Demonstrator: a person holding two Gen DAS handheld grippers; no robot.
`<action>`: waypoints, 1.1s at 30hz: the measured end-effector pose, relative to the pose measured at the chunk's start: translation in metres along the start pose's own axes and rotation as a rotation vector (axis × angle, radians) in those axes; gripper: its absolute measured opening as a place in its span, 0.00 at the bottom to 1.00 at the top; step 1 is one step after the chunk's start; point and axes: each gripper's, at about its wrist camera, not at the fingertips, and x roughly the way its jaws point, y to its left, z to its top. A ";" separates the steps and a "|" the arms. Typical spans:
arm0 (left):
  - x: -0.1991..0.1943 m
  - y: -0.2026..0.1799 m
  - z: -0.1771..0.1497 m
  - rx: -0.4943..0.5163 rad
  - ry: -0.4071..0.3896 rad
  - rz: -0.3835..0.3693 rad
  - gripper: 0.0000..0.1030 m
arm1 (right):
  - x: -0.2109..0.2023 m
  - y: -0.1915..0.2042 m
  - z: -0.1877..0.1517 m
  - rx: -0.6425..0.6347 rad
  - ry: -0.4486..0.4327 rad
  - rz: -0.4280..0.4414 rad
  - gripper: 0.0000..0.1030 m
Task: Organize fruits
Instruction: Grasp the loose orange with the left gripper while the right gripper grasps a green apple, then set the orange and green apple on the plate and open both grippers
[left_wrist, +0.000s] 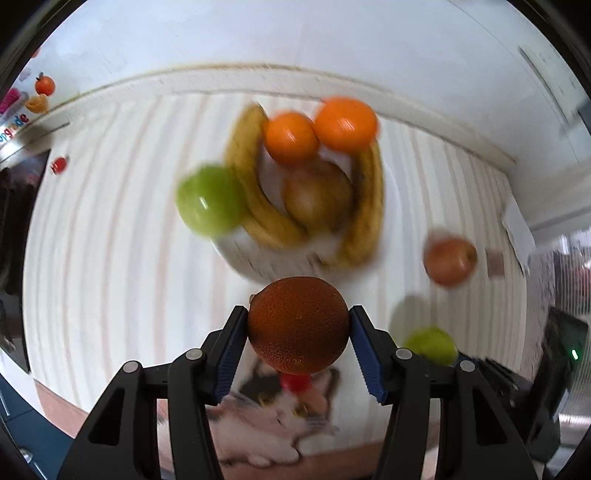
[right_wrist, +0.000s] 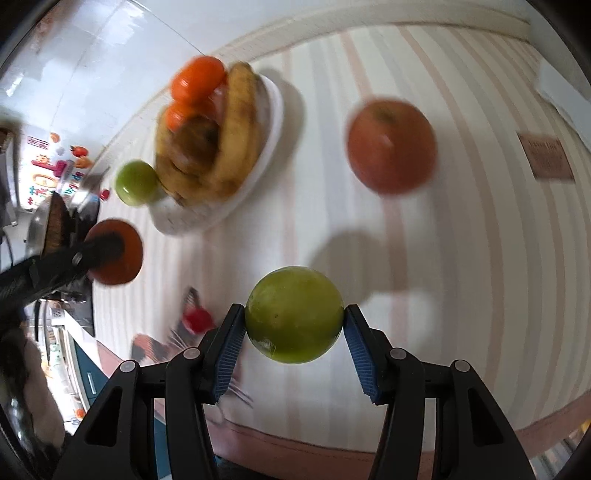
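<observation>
My left gripper is shut on a dark orange, held above the striped tablecloth just in front of the white plate. The plate holds bananas, two bright oranges, a brown fruit and a green apple at its left rim. My right gripper is shut on a green apple, lifted above the cloth. In the right wrist view the plate lies at the upper left, and the left gripper with its orange shows at the left.
A red apple lies loose on the cloth right of the plate; it also shows in the left wrist view. A cat picture with a red spot is printed near the table's front edge. A tiled wall stands behind the table.
</observation>
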 end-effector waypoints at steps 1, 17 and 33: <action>0.001 0.005 0.006 -0.004 -0.001 0.004 0.52 | -0.002 0.006 0.009 -0.003 -0.011 0.011 0.56; 0.043 0.031 -0.003 -0.172 -0.009 -0.110 0.52 | -0.017 0.107 0.130 -0.156 -0.030 0.129 0.56; 0.055 0.047 0.003 -0.312 -0.005 -0.210 0.53 | 0.080 0.173 0.167 -0.304 0.142 0.002 0.56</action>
